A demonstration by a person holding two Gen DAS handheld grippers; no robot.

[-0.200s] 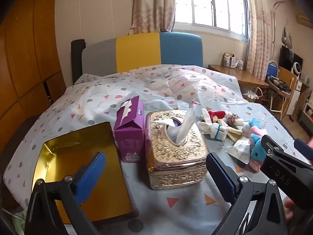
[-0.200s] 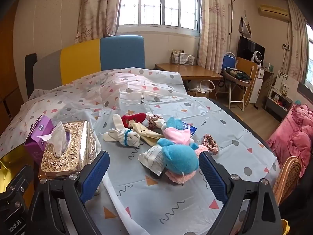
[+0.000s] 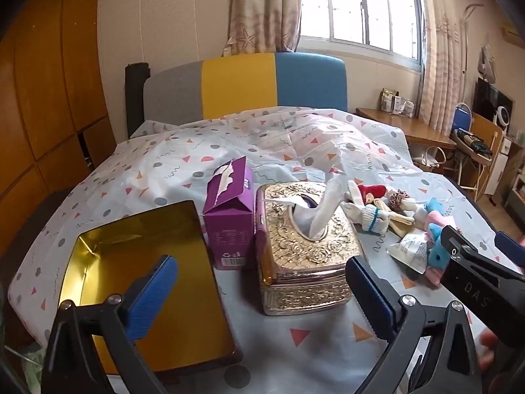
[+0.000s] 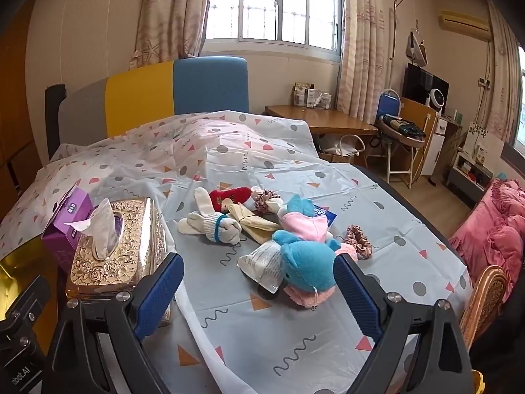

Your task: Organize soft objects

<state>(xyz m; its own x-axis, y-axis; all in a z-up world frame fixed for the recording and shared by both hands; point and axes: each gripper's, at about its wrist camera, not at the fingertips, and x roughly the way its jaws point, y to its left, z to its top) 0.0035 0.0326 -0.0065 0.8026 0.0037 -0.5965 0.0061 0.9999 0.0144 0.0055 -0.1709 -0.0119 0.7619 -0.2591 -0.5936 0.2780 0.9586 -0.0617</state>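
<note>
A pile of soft things lies on the patterned sheet: a blue and pink plush toy, white socks, a red sock, beige socks, pink scrunchies and a white packet. The pile also shows in the left wrist view. My right gripper is open and empty, just in front of the plush toy. My left gripper is open and empty, in front of the gold tissue box and beside the open gold tin.
A purple tissue carton stands behind the tin, next to the gold tissue box. The right gripper's body shows at the right of the left view. A wooden desk, chairs and a pink cushion stand right of the bed.
</note>
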